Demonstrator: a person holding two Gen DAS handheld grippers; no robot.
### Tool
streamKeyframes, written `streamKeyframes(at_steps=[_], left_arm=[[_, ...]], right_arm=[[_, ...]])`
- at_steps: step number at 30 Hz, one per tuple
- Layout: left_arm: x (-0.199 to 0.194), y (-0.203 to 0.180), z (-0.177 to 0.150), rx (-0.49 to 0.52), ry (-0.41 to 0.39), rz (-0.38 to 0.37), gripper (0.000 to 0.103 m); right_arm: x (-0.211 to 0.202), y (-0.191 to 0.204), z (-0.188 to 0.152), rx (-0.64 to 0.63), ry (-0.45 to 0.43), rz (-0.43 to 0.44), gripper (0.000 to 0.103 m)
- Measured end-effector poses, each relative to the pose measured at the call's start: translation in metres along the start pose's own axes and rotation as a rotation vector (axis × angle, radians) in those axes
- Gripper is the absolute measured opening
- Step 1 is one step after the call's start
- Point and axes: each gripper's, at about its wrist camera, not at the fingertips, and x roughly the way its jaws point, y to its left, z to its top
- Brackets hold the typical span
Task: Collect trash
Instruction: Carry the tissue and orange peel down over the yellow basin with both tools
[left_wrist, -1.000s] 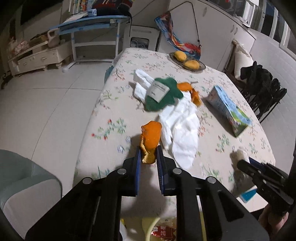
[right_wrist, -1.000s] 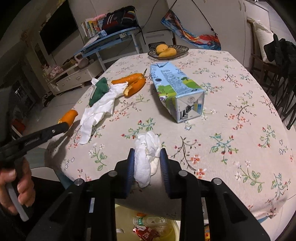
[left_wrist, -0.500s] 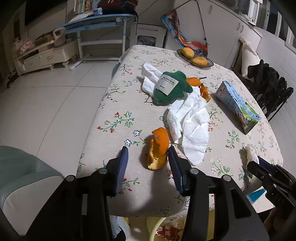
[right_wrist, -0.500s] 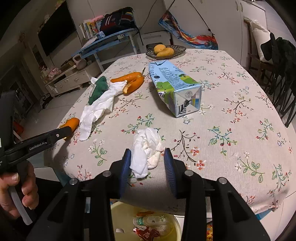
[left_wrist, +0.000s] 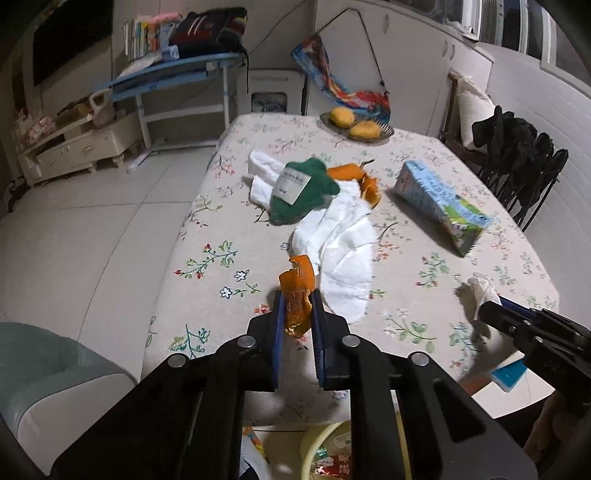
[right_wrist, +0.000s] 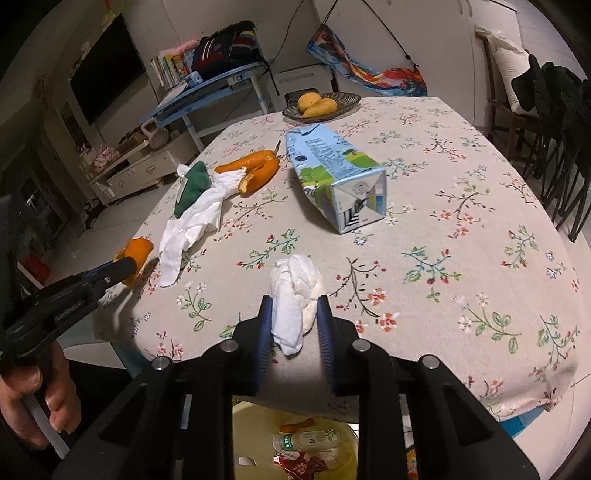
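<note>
At the lower centre of the left wrist view, our left gripper (left_wrist: 295, 306) has its jaws closing on an orange peel (left_wrist: 297, 291), pads pressed to both its sides. Our right gripper (right_wrist: 293, 317), low in its own view, is closing on a crumpled tissue (right_wrist: 295, 288) (above the table (right_wrist: 461, 221) edge, a yellow bin (right_wrist: 258, 417) below).

Worktop (right_wrist: 461, 221) with floral cloth. Lying on it: blue milk carton (right_wrist: 332, 177) on its side mid-worktop; far end, dish (right_wrist: 347, 101) with yellow fruit; left of carton, orange peels (right_wrist: 255, 168), green cloth with label (left_wrist: 299, 188), white tissue sheets (left_wrist: 340, 251) spreading toward the near-left edge. Near edge: crumpled white tissue (right_wrist: 295, 291) and orange peel piece (left_wrist: 297, 291).
</note>
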Motion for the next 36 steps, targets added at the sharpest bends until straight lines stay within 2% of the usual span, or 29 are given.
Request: streamKeyframes(at_steps=[10,36], left_arm=[[-0.032,-0.013,-0.013,0.018,-0.059,-0.02,0.014],[-0.06,-0.022,-0.031,0.034,-0.092,-0.042,0.014]], right_arm=[[-0.013,0.0,-0.004,0.022,-0.027,0.031,0.025],[-0.041,0.006,-0.02,0.028,-0.068,0.064,0.025]])
